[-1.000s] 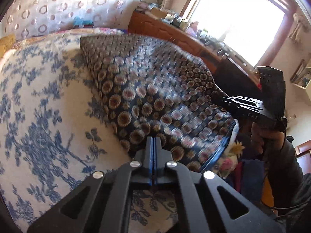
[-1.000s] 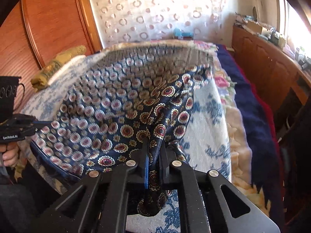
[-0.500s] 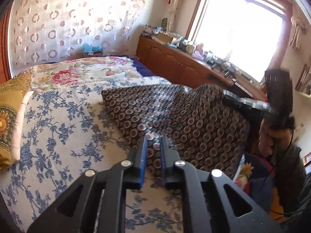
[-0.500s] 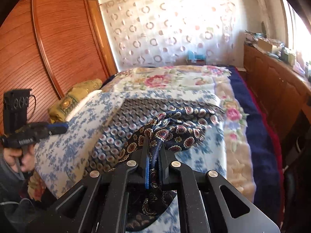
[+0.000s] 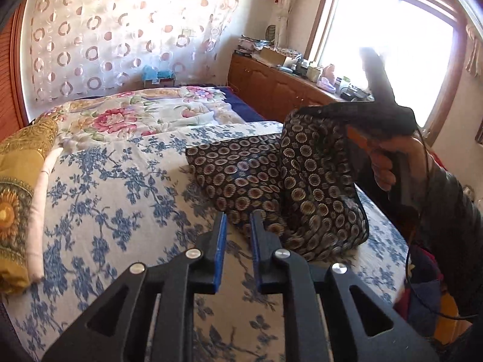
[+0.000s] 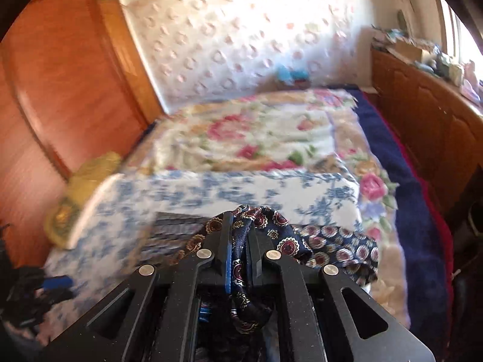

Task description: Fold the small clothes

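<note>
Right claw [image 6: 240, 238], angled downward, jaws opening around bunched navy medallion-print silky cloth [image 6: 302, 241]; left claw [image 5: 237, 229] parted, empty, above the blue-floral bedsheet [image 5: 105, 196].

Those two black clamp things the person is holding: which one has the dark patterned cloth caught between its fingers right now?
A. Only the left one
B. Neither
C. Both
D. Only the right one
D: the cloth is bunched between the fingers of the right gripper, whose jaws are just opening, while the left gripper has an empty gap.
</note>
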